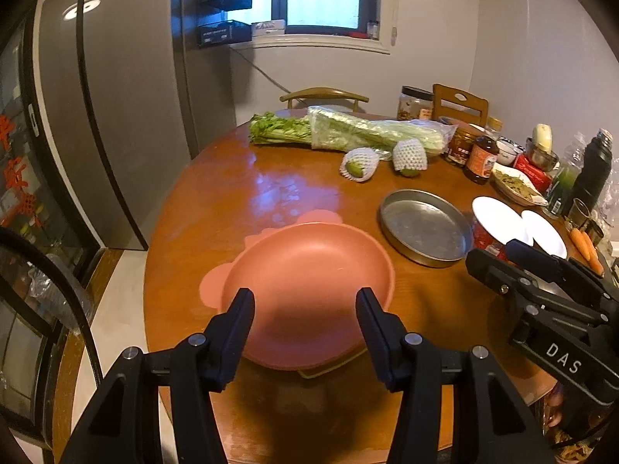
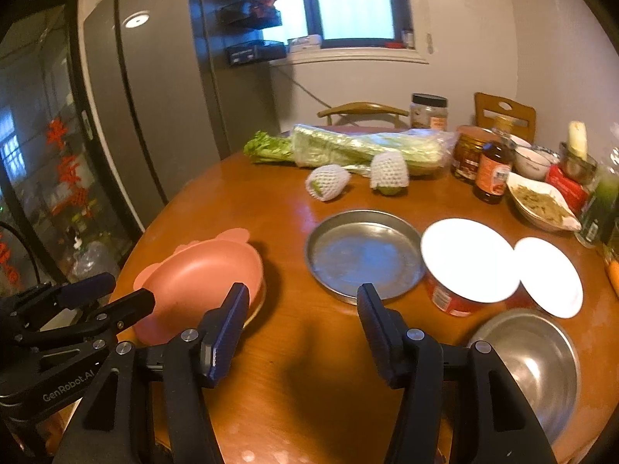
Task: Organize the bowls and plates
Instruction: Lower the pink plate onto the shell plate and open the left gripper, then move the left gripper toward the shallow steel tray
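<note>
Hovering over the pink bowl at the round table's near edge, the left gripper is spread wide, empty. The right gripper, equally wide, faces the steel pan and white plates, presumably awaiting stacking.

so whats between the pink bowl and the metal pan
Nothing: only bare wooden table lies between the pink bowl and the metal pan, clearest in the right wrist view.

The steel bowl is partly hidden behind the right gripper.
</note>
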{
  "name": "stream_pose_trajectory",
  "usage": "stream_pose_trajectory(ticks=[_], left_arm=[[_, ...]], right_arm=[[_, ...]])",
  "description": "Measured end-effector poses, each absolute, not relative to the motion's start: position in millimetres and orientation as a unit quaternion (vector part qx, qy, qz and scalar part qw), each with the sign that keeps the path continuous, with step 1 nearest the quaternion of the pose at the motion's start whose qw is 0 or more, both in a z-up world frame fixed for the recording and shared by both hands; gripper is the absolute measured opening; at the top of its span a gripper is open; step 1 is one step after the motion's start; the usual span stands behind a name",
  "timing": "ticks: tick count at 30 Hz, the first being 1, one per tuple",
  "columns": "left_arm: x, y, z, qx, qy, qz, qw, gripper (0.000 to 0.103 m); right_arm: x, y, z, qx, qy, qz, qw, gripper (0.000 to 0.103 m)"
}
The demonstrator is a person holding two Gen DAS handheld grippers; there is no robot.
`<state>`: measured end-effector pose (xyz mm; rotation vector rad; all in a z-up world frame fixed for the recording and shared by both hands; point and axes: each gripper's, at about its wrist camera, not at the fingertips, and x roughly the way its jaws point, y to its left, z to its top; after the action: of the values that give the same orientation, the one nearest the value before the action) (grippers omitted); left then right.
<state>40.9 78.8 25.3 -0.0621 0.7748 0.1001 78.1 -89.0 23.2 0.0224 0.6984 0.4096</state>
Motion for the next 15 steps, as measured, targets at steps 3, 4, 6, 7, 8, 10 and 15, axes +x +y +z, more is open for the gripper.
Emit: stream_pose_trajectory(ticks=[3, 4, 6, 7, 8, 10, 15], left_arm=[[43.0, 69.2, 29.3, -0.022, 0.375, 0.042, 0.926, 0.054], [44.0, 65.7, 30.4, -0.020, 0.374, 0.039, 0.926, 0.054], [47.4, 60.3, 31.7, -0.016, 0.375, 0.033, 0.926, 0.054], [49.9, 57.2, 32.4, -0.014, 0.375, 0.031, 0.926, 0.054], [52.7, 53.9, 32.7, -0.012, 0.376, 0.028, 0.926, 0.054], [57.8, 48.4, 32.8, -0.011, 0.378, 0.020, 0.925, 0.054], [73.0, 37.7, 29.7, -0.006, 0.387, 0.004, 0.922, 0.054]], right_arm=[[77.4, -100.1, 23.1, 0.024, 0.341, 0.191, 0.920, 0.060], [76.8, -103.5, 23.2, 0.028, 0.342, 0.188, 0.920, 0.060], [76.6, -110.5, 22.6, 0.036, 0.344, 0.182, 0.920, 0.060], [76.2, -113.2, 21.6, 0.040, 0.346, 0.180, 0.920, 0.060], [76.2, -116.6, 20.3, 0.045, 0.349, 0.178, 0.919, 0.060], [76.7, -122.3, 17.9, 0.053, 0.353, 0.173, 0.918, 0.060], [79.6, -134.0, 10.3, 0.069, 0.362, 0.162, 0.915, 0.060]])
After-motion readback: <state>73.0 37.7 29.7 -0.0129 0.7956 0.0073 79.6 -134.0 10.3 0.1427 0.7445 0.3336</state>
